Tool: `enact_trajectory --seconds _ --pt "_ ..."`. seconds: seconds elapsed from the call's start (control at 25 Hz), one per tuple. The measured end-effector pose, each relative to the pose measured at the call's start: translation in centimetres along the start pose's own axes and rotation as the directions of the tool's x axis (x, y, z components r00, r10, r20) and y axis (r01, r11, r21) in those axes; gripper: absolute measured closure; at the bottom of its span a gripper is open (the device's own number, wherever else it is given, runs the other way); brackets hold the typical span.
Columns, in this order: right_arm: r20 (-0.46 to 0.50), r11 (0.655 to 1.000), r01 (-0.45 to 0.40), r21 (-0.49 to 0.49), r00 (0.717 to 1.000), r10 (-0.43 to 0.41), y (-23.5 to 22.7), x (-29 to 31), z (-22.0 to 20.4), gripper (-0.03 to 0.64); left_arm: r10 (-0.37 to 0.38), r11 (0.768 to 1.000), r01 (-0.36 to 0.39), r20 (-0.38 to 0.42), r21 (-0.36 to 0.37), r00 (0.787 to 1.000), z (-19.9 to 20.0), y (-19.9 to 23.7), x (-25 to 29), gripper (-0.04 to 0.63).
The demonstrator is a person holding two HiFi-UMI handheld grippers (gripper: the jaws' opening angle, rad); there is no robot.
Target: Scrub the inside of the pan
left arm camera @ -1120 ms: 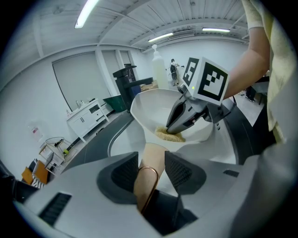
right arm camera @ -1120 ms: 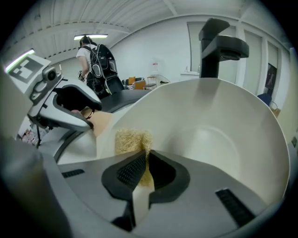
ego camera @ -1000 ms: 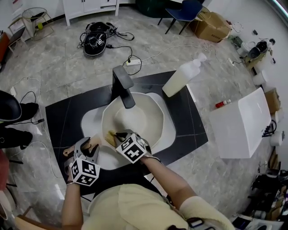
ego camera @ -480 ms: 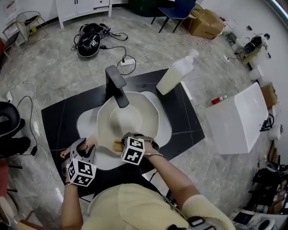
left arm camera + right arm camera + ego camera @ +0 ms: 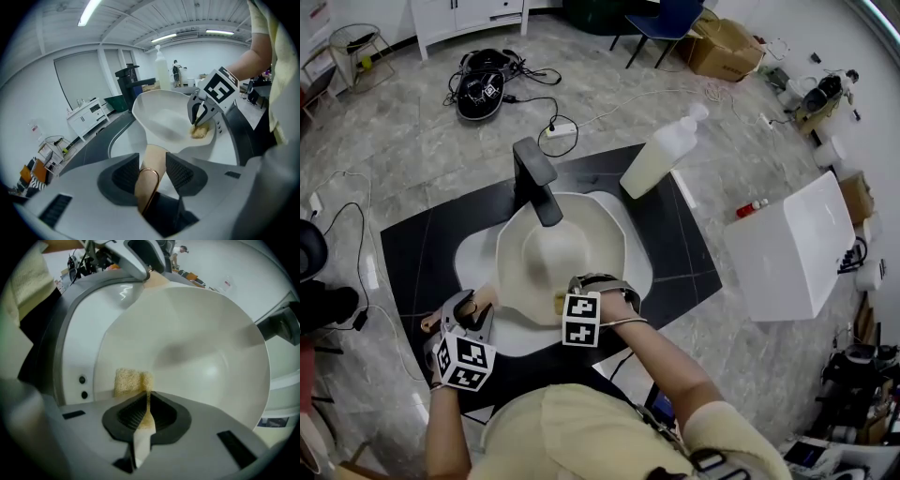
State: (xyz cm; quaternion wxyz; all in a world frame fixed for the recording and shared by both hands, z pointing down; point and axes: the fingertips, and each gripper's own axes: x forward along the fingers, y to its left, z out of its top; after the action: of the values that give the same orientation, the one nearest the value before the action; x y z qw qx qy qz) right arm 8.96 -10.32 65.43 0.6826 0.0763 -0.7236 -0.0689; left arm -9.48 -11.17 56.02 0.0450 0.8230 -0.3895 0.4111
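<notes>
Pan (image 5: 567,248) sits in sink (image 5: 476,255), below faucet (image 5: 534,178). Left gripper (image 5: 152,171) view shows jaws clamped on wooden handle (image 5: 151,161) w/ copper ring; head view barely shows that grip. Right gripper (image 5: 147,409) jaws are pinched on sponge (image 5: 127,380), pressed to pan's inner wall near rim. Bottle (image 5: 661,157) stands beyond sink.

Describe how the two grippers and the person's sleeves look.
Both the left gripper and right gripper have grey bodies, dark ribbed pads, and a white cube with black square markers. The person wears a pale yellow short-sleeved top.
</notes>
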Motion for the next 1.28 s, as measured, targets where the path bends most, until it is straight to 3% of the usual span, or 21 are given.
enact_trajectory --seconds 0.28,0.84,1.0,1.28 --pt "-0.132 0.981 0.105 -0.162 0.983 -0.127 -2.4 0.5 -3.6 0.584 -0.005 1.0 0.005 -0.008 -0.003 1.0 0.1 0.0 0.0 0.417" --pt "-0.18 0.902 0.292 -0.317 0.916 -0.36 -7.2 0.8 -5.6 0.584 -0.018 0.999 0.016 -0.07 -0.028 0.997 -0.1 0.0 0.3 0.417" --pt "-0.163 0.867 0.388 -0.314 0.877 -0.452 -9.5 0.1 -5.6 0.584 -0.019 0.999 0.017 -0.077 -0.032 0.997 -0.1 0.0 0.3 0.417" --pt "-0.108 0.774 0.574 -0.267 0.78 -0.616 -13.9 -2.0 -5.0 0.584 -0.016 0.999 0.013 -0.073 -0.031 0.997 -0.1 0.0 0.3 0.417"
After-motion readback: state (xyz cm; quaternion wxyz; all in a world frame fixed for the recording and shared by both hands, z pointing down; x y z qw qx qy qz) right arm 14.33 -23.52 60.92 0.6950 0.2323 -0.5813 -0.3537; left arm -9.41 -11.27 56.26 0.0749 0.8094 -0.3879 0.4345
